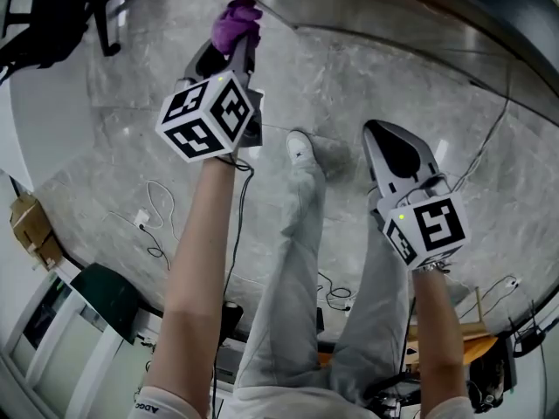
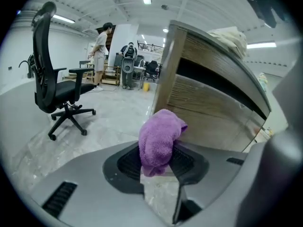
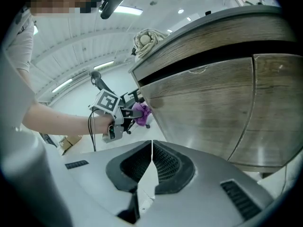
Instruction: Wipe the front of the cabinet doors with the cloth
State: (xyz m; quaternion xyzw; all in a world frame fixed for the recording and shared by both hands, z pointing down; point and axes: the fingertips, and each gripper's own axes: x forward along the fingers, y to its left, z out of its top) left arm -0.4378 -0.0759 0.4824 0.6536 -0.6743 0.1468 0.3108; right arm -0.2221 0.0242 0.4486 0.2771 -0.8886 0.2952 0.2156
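My left gripper point(image 1: 238, 35) is shut on a purple cloth point(image 1: 236, 17), held up by the cabinet's left corner. In the left gripper view the cloth point(image 2: 160, 140) bunches up out of the jaws, just in front of the wooden cabinet front point(image 2: 214, 111). The right gripper view shows the cloth point(image 3: 141, 111) touching or nearly touching the corner edge of the wood-grain cabinet doors point(image 3: 222, 109). My right gripper point(image 1: 384, 143) hangs lower and to the right, its jaws point(image 3: 151, 146) shut with nothing between them, facing the doors.
A black office chair point(image 2: 53, 82) stands on the marble floor point(image 1: 367, 85) to the left. A pale bundle point(image 3: 147, 39) lies on top of the cabinet. A person point(image 2: 100, 46) stands far off. Cables point(image 1: 155, 221) and cardboard boxes point(image 1: 31, 227) lie on the floor behind me.
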